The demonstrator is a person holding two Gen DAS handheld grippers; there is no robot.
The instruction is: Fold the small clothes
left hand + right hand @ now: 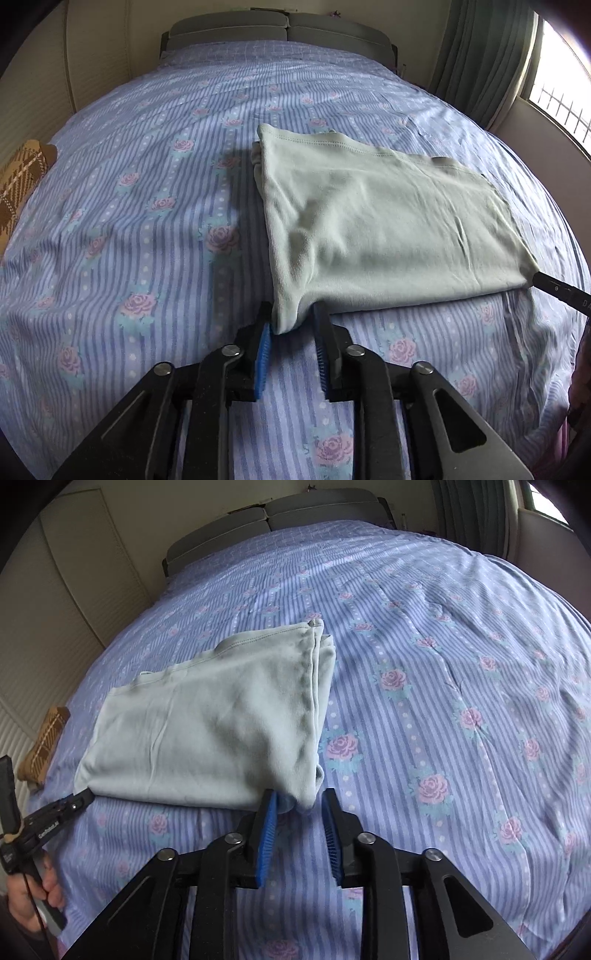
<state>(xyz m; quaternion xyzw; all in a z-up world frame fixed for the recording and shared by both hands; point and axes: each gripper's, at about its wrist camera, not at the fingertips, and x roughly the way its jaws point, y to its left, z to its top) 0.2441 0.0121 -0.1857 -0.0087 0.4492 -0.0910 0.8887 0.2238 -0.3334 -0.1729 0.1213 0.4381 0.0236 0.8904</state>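
A pale green folded garment (pixel 380 225) lies flat on the bed, also shown in the right wrist view (pixel 207 731). My left gripper (pixel 293 319) is open, its blue pads on either side of the garment's near left corner. My right gripper (pixel 297 799) is open, its pads on either side of the near right corner. The right gripper's tip shows in the left wrist view (pixel 561 290) at the garment's right corner. The left gripper shows in the right wrist view (pixel 55 814), held by a hand.
The bed has a blue striped sheet with pink roses (pixel 147 221). A brown plaid cushion (pixel 22 173) lies at the left edge, also in the right wrist view (pixel 44 746). A grey headboard (pixel 280 29) is at the far end; curtain and window (pixel 554 74) at right.
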